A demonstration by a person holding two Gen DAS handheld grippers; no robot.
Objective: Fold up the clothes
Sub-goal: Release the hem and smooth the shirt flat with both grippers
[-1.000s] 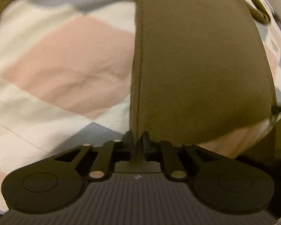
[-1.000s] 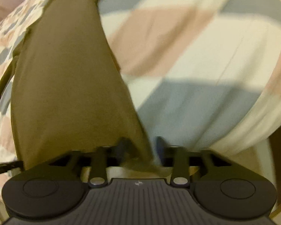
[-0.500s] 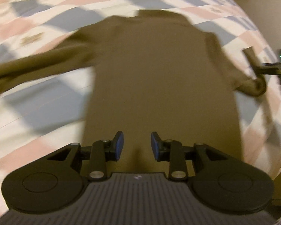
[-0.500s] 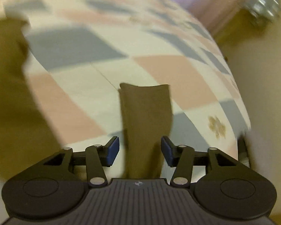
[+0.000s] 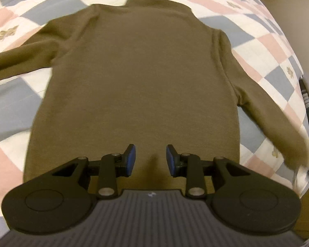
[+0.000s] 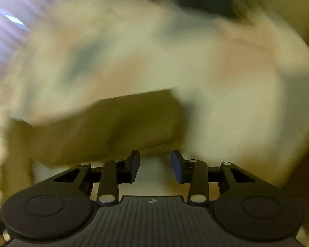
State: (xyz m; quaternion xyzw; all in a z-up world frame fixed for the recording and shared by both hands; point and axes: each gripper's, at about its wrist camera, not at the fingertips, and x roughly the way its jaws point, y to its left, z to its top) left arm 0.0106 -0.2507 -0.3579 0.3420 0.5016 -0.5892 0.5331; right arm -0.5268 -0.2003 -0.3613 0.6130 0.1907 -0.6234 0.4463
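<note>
Olive sweater (image 5: 138, 78) lies flat on the checked bed (image 5: 267, 47), collar far; my empty, spread left gripper (image 5: 150, 159) hovers above its near hem. Right gripper (image 6: 155, 165), spread and empty, nears the right sleeve (image 6: 105, 127).

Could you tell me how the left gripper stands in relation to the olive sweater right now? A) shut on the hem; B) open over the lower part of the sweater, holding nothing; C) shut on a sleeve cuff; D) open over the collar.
B: the left gripper has its blue pads apart with only flat fabric between them, above the lower part of the olive sweater, which lies spread on the patchwork quilt.
</note>
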